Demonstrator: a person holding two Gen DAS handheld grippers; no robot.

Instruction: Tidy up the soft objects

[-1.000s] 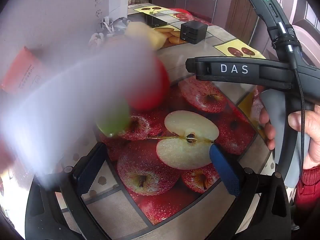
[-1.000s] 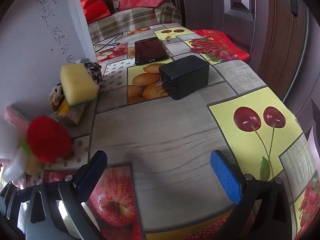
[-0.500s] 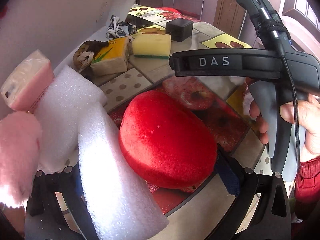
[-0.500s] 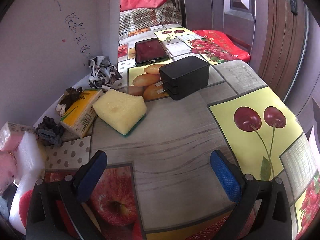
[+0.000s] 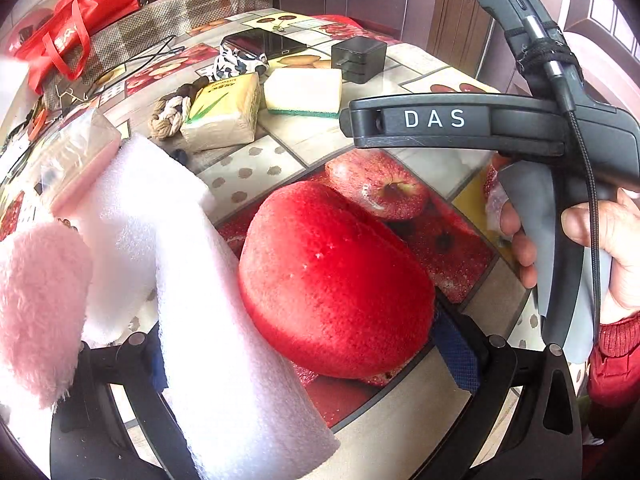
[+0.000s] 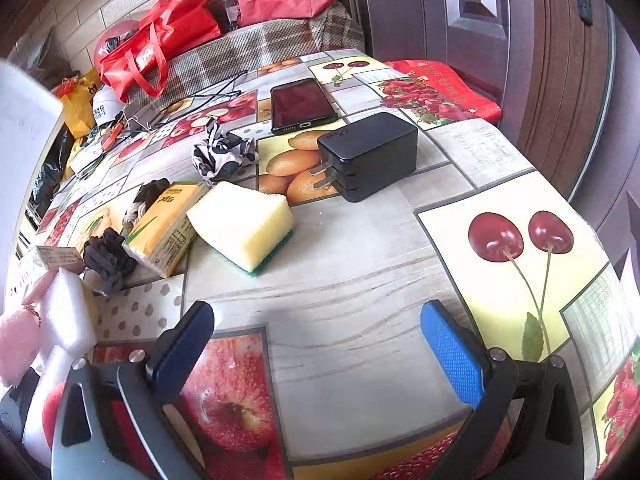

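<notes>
Your left gripper (image 5: 304, 356) sits wide, with one red sponge (image 5: 336, 276), domed and coarse-pored, filling the gap; its right pad touches the sponge, but white foam (image 5: 224, 344) hides the left pad, so you cannot tell whether it grips. Two white foam blocks show, fine-celled. One pink plush piece (image 5: 40, 304) lies against them at the tabletop's left edge.

Your right gripper (image 6: 316, 348) is spread wide, holding nothing, above the fruit-print tabletop (image 6: 360, 280). Its body reads "DAS" in the left view.

Mid-table: one yellow sponge (image 6: 242, 224) with a green scrub base, touching one tissue pack (image 6: 166, 228) printed with small unreadable text. One dark knit piece (image 6: 108, 258) and one braided rope knot (image 5: 168, 114) lie beside the pack.

Farther: one black-and-white cloth (image 6: 222, 152), one black charger (image 6: 370, 156), prongs out, one phone (image 6: 300, 104). Red bags (image 6: 156, 44) at the far edge.
</notes>
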